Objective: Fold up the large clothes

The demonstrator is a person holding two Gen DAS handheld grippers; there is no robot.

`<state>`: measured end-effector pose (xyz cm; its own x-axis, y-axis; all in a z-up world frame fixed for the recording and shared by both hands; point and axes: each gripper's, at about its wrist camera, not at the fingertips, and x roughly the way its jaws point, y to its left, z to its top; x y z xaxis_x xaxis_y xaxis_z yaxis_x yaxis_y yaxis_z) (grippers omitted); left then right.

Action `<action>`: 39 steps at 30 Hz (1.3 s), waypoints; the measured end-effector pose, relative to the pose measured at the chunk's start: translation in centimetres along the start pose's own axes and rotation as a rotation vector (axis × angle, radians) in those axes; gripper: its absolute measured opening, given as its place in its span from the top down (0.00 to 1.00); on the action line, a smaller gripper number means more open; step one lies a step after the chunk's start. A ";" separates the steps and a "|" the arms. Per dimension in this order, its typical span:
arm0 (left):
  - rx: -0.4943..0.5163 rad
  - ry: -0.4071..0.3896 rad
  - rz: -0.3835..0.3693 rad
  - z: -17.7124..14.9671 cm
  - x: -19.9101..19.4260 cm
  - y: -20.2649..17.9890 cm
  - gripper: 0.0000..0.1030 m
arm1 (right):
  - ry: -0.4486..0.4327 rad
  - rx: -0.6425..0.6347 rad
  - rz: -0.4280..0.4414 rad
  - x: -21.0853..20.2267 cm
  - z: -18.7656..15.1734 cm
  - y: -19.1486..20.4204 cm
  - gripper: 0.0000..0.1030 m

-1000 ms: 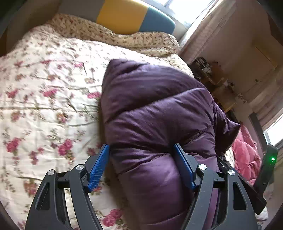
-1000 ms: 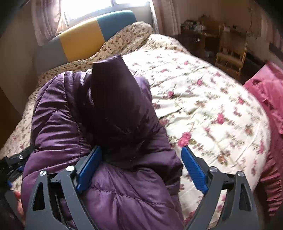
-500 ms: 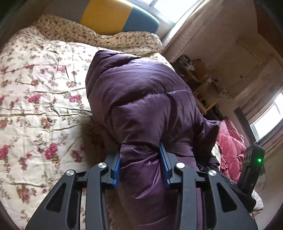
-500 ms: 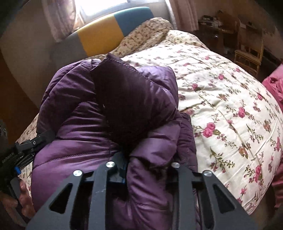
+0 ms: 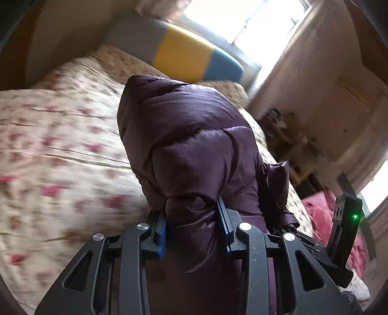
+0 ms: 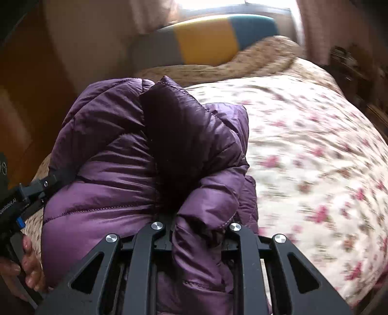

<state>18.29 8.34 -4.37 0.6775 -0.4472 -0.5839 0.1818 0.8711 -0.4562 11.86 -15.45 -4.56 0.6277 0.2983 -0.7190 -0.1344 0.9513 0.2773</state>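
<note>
Left claw: I have my left gripper (image 5: 192,226) pinched narrow on a puffy fold of the purple jacket (image 5: 194,145). The blue pads (image 5: 162,233) press in from both sides, with padding bulging up between them.

Right claw: my right gripper (image 6: 198,238) is clamped narrow on another roll of the jacket (image 6: 121,150). Its pads are buried in the fabric, so I see only the black finger frames on either side of the fold.

Jacket: it is bunched into a tall quilted mound in front of both cameras, rising above the bed (image 6: 315,145). From the right wrist I see a darker flap (image 6: 179,135) standing up in the middle, with lighter purple panels on either side. I cannot tell how much of the underside touches the bed.

Bed: it is covered by a cream quilt (image 5: 60,157) with pink flowers. The quilt is blurred in both views.

Headboard: a padded board (image 6: 206,41) in grey, yellow and blue stands behind the jacket, below a bright window (image 5: 230,21).

Other gripper in view: from the left wrist, the right tool's body with a green light (image 5: 355,216) shows at the right edge. From the right wrist, the left tool (image 6: 21,196) and the hand (image 6: 29,266) holding it show at the left edge, just beside the jacket.

Beyond the bed: pink-red bedding (image 5: 322,218) lies at the far right of the left view.
</note>
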 end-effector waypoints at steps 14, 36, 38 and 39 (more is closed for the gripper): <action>-0.124 -0.036 0.145 -1.3 -6.5 8.9 0.73 | 0.026 -0.294 -0.137 4.4 -2.5 14.1 0.83; -0.081 -0.079 0.469 -2.7 -5.9 10.5 0.61 | -0.025 -0.449 -0.188 9.1 -4.8 15.9 0.71; -0.081 -0.087 0.481 -2.6 -6.7 10.2 0.61 | -0.027 -0.435 -0.185 8.4 -4.2 15.7 0.64; -0.083 -0.093 0.488 -2.6 -7.1 10.2 0.59 | -0.029 -0.427 -0.183 8.0 -3.8 15.4 0.57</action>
<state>13.53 19.83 -6.59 0.7310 0.0320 -0.6816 -0.2270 0.9534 -0.1986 11.87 1.93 -8.49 0.6906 0.1260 -0.7121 -0.3192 0.9367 -0.1438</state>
